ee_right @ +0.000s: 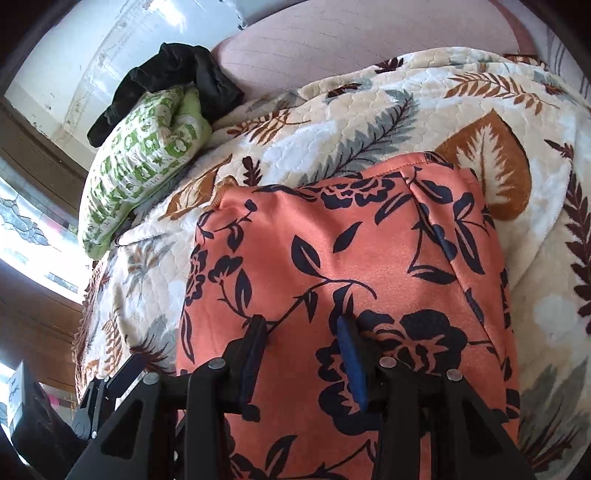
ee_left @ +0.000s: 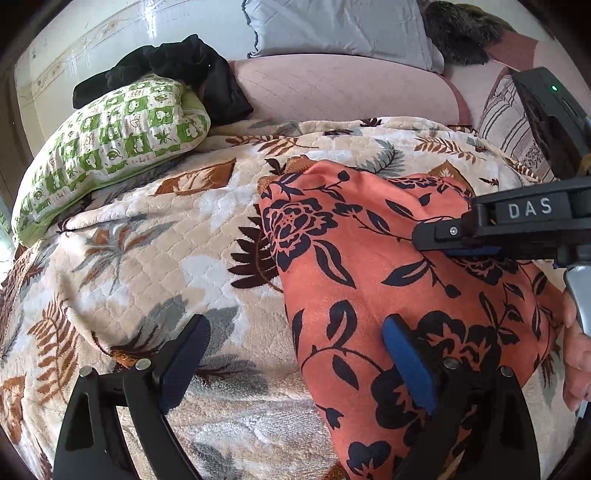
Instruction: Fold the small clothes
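Note:
An orange garment with a dark floral print (ee_left: 369, 240) (ee_right: 351, 240) lies spread flat on the leaf-patterned blanket (ee_left: 147, 258) (ee_right: 369, 110). My left gripper (ee_left: 295, 328) is wide open at the garment's left edge, one finger over the blanket and the other over the cloth. My right gripper (ee_right: 303, 325) stands low over the middle of the garment. Its jaws are partly apart, and flat cloth shows between them with nothing pinched. In the left wrist view the right gripper (ee_left: 424, 240) comes in side-on from the right, its tip at the cloth. A person's hand (ee_left: 576, 350) holds its handle.
A green-and-white patterned pillow (ee_left: 110, 147) (ee_right: 140, 166) lies at the far left with a black garment (ee_left: 177, 70) (ee_right: 166, 74) on it. Behind are a pink mattress (ee_left: 332, 88), a grey pillow (ee_left: 332, 29) and a striped cushion (ee_left: 502, 122).

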Demonstrator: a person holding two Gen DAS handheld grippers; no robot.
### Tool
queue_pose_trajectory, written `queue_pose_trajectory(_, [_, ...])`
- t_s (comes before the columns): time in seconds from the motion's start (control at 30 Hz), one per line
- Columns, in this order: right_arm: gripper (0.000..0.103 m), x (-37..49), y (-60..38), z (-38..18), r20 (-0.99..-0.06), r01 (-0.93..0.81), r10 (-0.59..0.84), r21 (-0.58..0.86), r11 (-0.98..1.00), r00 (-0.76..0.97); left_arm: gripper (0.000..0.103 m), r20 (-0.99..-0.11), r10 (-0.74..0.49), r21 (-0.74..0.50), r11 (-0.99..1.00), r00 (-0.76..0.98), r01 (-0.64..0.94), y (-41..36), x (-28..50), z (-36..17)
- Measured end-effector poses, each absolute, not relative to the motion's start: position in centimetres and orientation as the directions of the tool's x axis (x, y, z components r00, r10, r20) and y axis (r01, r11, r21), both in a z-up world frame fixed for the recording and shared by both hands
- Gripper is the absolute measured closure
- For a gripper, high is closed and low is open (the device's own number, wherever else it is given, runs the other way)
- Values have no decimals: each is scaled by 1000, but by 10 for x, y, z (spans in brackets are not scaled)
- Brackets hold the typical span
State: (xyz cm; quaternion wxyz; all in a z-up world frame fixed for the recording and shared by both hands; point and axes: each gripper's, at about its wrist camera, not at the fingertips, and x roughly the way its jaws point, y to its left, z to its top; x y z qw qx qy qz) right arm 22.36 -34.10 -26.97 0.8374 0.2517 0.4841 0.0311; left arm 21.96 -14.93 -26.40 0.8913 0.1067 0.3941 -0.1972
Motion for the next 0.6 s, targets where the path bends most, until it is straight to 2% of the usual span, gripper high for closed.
queue_pose_trajectory(0.2, [59, 196, -360, -247, -769, 192, 297, 474, 860, 566, 9, -702, -293, -39, 926, 649, 377, -124, 220, -239])
queue_pose_trajectory(0.3, [59, 180, -369, -240, -780, 186, 277, 444, 876, 561, 9, -729, -308, -84, 927, 611, 366, -118, 224, -244])
queue_pose_trajectory(0.43, [59, 167, -371, -256, -827, 181, 290, 417, 891, 481, 7, -793, -224, 7, 926, 566, 377, -135, 227, -272])
queue_pose_trajectory(0.53, [56, 166, -365, -270, -851, 144, 264, 363, 921, 454, 7, -767, -211, 49, 922, 606, 383, -142, 223, -270])
queue_pose_trajectory(0.6, [50, 167, -367, -266, -840, 121, 296, 387, 914, 454, 7, -747, -222, 45, 924, 627, 380, -142, 222, -264])
